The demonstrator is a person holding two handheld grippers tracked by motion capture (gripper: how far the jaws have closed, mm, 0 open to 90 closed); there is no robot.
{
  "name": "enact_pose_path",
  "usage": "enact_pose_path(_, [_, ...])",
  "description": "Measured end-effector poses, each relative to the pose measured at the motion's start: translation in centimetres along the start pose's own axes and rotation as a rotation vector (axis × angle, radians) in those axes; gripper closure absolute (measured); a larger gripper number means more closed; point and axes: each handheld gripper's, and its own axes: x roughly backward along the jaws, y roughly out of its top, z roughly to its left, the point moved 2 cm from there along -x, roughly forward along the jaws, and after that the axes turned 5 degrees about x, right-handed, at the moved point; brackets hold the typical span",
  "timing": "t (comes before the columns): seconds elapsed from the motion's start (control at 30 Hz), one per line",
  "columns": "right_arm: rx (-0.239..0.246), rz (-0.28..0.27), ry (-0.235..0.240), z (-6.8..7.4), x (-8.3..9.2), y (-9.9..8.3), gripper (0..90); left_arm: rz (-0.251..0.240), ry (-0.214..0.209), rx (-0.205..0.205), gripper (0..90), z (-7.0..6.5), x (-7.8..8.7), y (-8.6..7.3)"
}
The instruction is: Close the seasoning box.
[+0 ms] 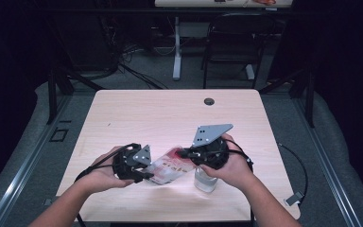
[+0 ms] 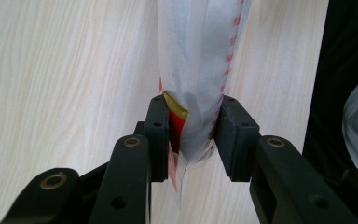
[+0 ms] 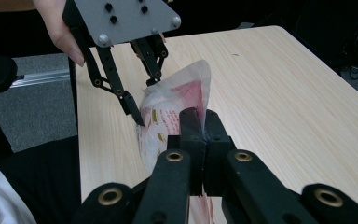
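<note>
High view: at lower centre of the frame, a translucent plastic bag with red print [image 1: 170, 165] is stretched between both grippers above the pale wooden worktop [image 1: 170, 113]. Left gripper [image 2: 193, 135] jaws grip one end (pads pressing the film); right gripper [image 3: 204, 128] jaws are closed on the other.

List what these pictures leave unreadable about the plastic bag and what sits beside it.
- Plastic bag: red print too small in the high view.
- Bag's contents: in the left gripper view, cloudy plastic and the left hand-held gripper hide all but a red-yellow corner.
- Clear container: mostly under the right hand.
- Bag's near end: behind the right hand-held gripper.
</note>
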Motion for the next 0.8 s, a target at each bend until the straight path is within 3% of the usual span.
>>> enact_pose_path(0.2, [-0.01,-0.001,-0.008,-0.1,0.2,-0.8,89.9,0.03,0.01,-0.014,67.8,0.0,0.4,0.4])
enact_pose_path(0.8, [-0.07,-0.086,-0.029,-0.4,1.1,-3.0,90.0,0.029,0.009,-0.023,68.9,0.1,1.3,1.3])
